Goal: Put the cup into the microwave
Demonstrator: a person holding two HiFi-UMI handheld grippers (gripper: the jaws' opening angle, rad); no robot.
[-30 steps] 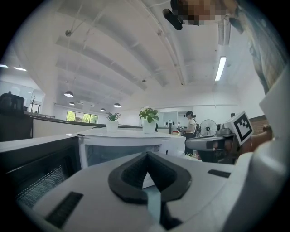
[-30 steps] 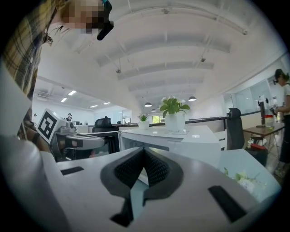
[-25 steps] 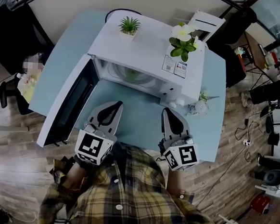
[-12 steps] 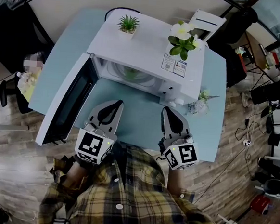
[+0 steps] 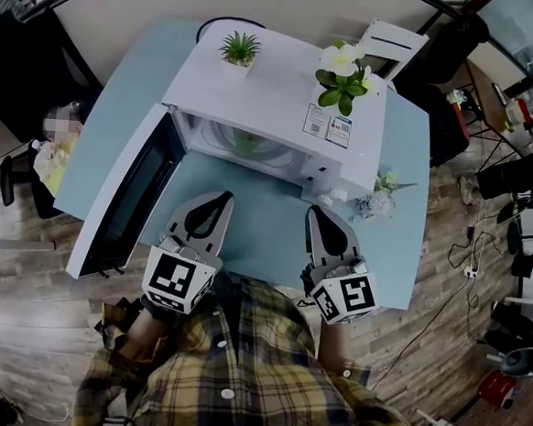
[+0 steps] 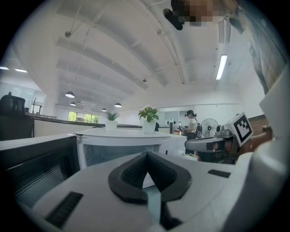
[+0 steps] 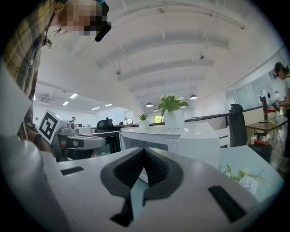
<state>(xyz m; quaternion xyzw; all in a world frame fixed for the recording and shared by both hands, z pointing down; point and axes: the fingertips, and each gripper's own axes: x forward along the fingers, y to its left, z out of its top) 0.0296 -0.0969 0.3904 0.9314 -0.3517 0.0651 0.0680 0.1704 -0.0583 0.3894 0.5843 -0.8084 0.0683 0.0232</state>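
A white microwave [image 5: 285, 90] stands on a light blue table [image 5: 256, 225], its door [image 5: 130, 201] swung wide open to the left. Inside, on the glass turntable, sits a small greenish thing [image 5: 247, 143], too faint to name for certain. My left gripper [image 5: 222, 198] hovers over the table in front of the open cavity, jaws shut and empty. My right gripper [image 5: 318, 212] is level with it, in front of the control panel, also shut on nothing. In the left gripper view my left gripper [image 6: 146, 156] faces the microwave [image 6: 122, 145]. In the right gripper view my right gripper [image 7: 145, 152] faces the microwave [image 7: 181, 140].
Two potted plants [image 5: 241, 46] [image 5: 342, 76] stand on the microwave's top. A small flower bunch [image 5: 377, 202] lies on the table to its right. A chair [image 5: 395, 43] stands behind the table. Cables, stands and gear crowd the wooden floor at the right.
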